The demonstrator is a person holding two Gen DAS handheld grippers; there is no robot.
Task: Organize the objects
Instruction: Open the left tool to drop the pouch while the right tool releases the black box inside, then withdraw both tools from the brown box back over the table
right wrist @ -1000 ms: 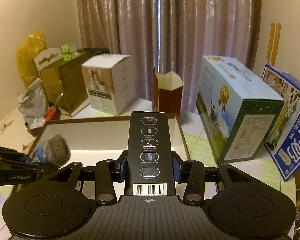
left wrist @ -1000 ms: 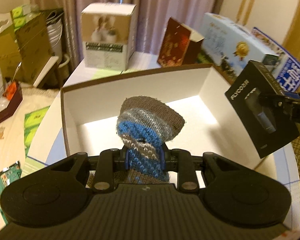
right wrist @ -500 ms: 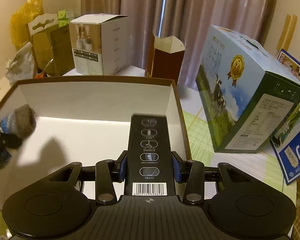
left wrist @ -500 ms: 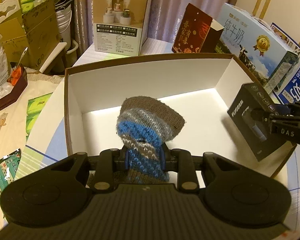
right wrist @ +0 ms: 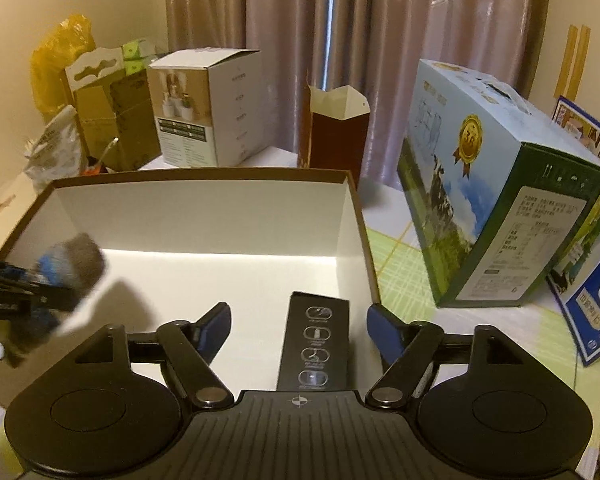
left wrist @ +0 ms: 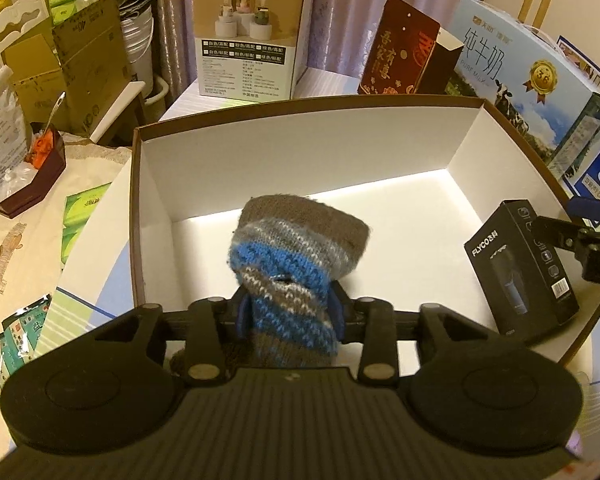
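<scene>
Left gripper (left wrist: 289, 314): pressed together on a knitted sock of blue, grey and brown stripes (left wrist: 295, 256), pinched at mid-length between the blue-padded fingers (left wrist: 337, 312). Sock's brown cuff standing up at centre frame, above the white floor of a large open cardboard box with brown outer walls and white lining (left wrist: 300, 140). Lower end of sock trailing behind the fingers toward the bottom of the frame.

Right gripper (right wrist: 300, 328): spread wide, blue finger pads (right wrist: 384, 328) angled outward at lower centre. Nothing pinched. Between the pads, clear of both, a tall black rectangular carton with white icon circles down its face (right wrist: 316, 340), standing inside the box against the right-hand wall at lower centre of the right wrist view. Same carton in the left wrist view at right centre (left wrist: 520, 272), upright on the box floor by the wall, "FLYCO" printed on its side; right gripper (left wrist: 568, 228) just beside its upper edge at far right, contact not determinable.

In the right wrist view, left gripper (right wrist: 47, 280) and sock (right wrist: 73, 264) at left edge, blurred, over the box's left portion, well apart from the black carton.

Surroundings, upper frame of left wrist view: white-and-tan humidifier carton (left wrist: 251, 32) upper centre, dark red gift carton with gold characters (left wrist: 404, 64) to its right, large blue-and-green milk case (left wrist: 532, 92) at upper right, all outside the box, on the table beyond or beside its rim.
</scene>
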